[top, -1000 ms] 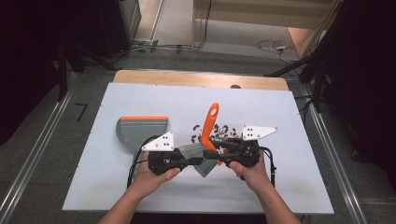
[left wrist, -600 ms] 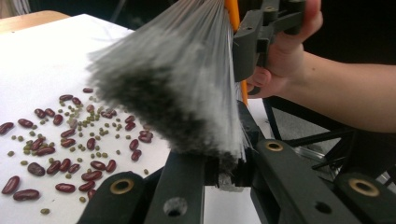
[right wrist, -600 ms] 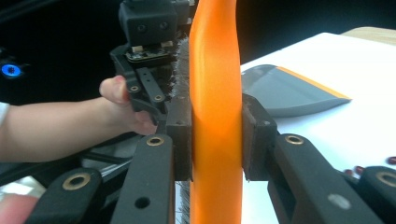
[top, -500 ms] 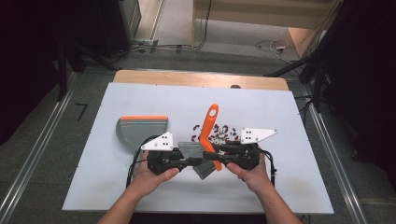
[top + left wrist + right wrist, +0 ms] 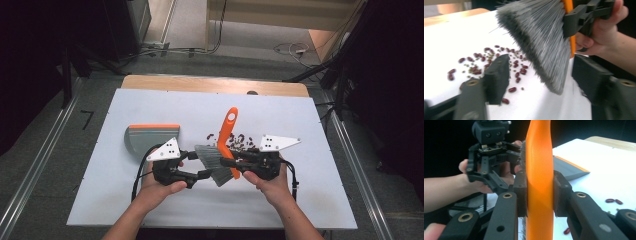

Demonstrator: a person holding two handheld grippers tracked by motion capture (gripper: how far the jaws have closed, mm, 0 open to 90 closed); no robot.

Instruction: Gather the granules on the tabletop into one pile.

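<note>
The hand brush with a smooth orange plastic handle and a fan of fine grey bristles (image 5: pixel 226 150) was held just above the white table (image 5: pixel 310 200), near its front middle, its handle slanting away from the person and its bristle head tilted towards the person's left. The right gripper (image 5: pixel 539 195) clamped the glossy, slightly curved handle between its two flat black pads, tight on both sides. The left gripper (image 5: pixel 539 80) had just been opening: its blocky matte jaws stood apart on either side of the splayed bristle tips, not pressing on them. Beyond the bristles lay a loose scatter of small, shiny, dark red oval beans (image 5: pixel 484 62) mixed with tinier greenish grains on the smooth tabletop. Farther to the person's left rested the grey plastic dustpan with an orange-edged lip (image 5: pixel 150 139), flat and well apart from the beans.
</note>
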